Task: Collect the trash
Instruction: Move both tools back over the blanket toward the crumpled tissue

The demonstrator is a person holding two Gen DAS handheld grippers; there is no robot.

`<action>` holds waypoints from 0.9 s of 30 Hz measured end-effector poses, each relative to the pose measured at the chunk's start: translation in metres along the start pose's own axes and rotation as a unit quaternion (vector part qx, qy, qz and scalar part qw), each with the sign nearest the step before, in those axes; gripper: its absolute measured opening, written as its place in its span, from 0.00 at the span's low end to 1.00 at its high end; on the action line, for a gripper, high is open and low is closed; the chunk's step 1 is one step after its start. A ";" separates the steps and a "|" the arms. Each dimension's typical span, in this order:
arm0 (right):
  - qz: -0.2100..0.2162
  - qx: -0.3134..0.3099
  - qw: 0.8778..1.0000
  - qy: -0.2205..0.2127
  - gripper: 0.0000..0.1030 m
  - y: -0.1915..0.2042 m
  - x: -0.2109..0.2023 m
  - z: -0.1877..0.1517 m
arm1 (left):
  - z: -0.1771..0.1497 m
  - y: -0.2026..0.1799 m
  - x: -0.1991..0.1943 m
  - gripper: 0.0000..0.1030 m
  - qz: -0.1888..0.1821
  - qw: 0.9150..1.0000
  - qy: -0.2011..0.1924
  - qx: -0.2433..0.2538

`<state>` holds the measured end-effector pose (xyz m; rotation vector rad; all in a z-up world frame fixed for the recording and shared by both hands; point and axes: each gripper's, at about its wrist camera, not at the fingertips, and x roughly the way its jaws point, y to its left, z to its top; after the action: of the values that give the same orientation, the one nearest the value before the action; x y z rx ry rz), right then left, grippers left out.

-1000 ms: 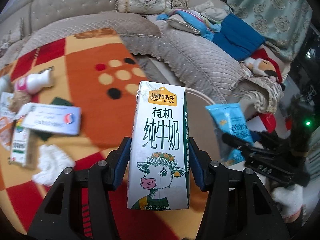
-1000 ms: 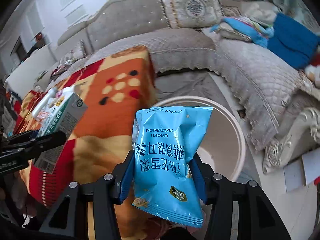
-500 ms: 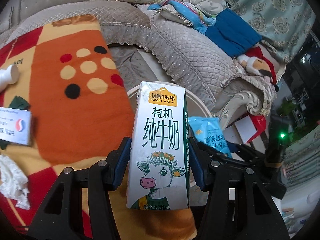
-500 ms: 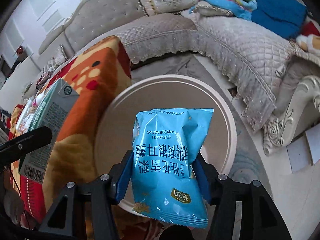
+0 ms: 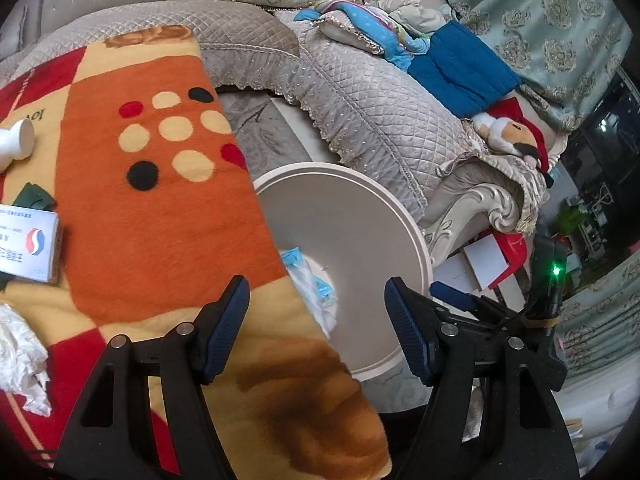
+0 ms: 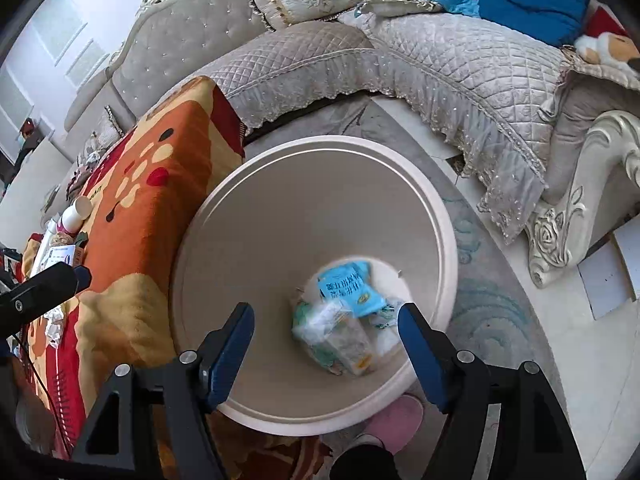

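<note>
A round beige trash bin [image 6: 256, 184] [image 5: 416, 236] stands on the floor beside the blanket-covered table. At its bottom lie the blue snack bag [image 6: 352, 288] and the milk carton [image 6: 344, 340], both blurred; a bit of the blue snack bag [image 5: 294, 258] shows in the left wrist view too. My right gripper [image 6: 326, 324] hangs over the bin, its jaws opening and empty. My left gripper [image 5: 316, 304] hangs over the table edge and the bin, jaws opening, with nothing between them.
On the orange and red blanket [image 5: 160, 208] remain a white box [image 5: 28, 244], crumpled tissue [image 5: 20, 360] and a small white bottle [image 5: 16, 140]. A quilted sofa [image 5: 360, 100] curves behind the bin. A pink slipper [image 6: 396, 420] sits beside the bin.
Both grippers opened. The milk carton left the left gripper and the blue snack bag left the right gripper; both now lie in the bin. The right gripper sank closer to the bin.
</note>
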<state>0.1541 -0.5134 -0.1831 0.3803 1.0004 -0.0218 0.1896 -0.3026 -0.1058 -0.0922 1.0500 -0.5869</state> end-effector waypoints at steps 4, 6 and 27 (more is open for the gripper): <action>-0.001 -0.008 1.000 0.002 0.70 0.003 -0.002 -0.002 | -0.004 0.002 -0.008 0.67 0.013 1.000 -0.010 0.007; 0.000 -0.014 1.000 0.001 0.70 0.008 -0.004 -0.003 | -0.007 0.003 -0.013 0.67 0.017 1.000 -0.014 0.009; 0.036 -0.100 0.994 -0.024 0.71 0.108 -0.040 -0.008 | -0.037 0.065 -0.085 0.67 0.101 0.992 -0.071 0.006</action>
<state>0.1463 -0.4162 -0.1217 0.2308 0.9310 0.1341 0.1550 -0.1984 -0.0798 -0.0167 0.9047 -0.3965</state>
